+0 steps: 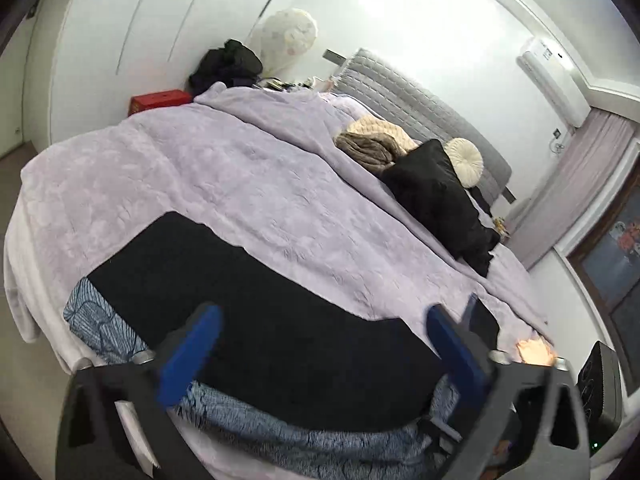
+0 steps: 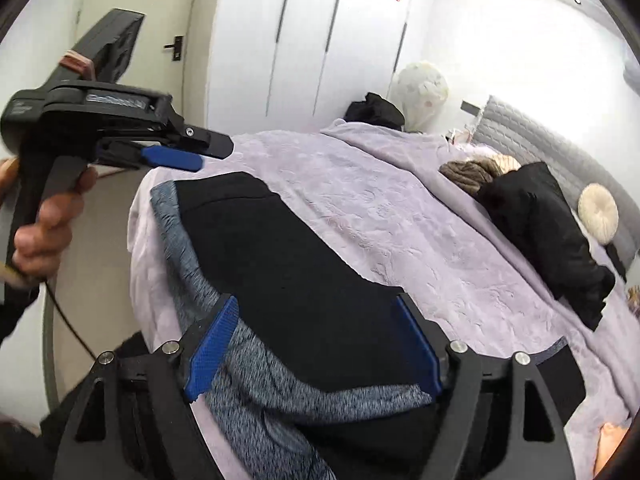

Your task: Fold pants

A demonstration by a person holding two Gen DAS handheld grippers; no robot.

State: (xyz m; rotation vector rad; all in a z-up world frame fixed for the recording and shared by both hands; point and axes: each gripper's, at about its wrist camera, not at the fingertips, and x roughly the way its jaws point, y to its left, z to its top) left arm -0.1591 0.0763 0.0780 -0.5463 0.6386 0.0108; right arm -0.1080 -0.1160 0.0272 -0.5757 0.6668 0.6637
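Black pants lie flat along the near edge of the lilac bed, over a blue-grey patterned garment. My left gripper is open above the pants, blue pads apart, holding nothing. In the right wrist view the pants run from near to far, with the grey-blue garment beside and under them. My right gripper is open over the pants' near end. The left gripper also shows there at upper left, held by a hand above the pants' far end.
A black cushion, brown and beige throws and a round cream pillow lie by the grey headboard. A red box and dark clothes stand beyond the bed. White wardrobes line the wall.
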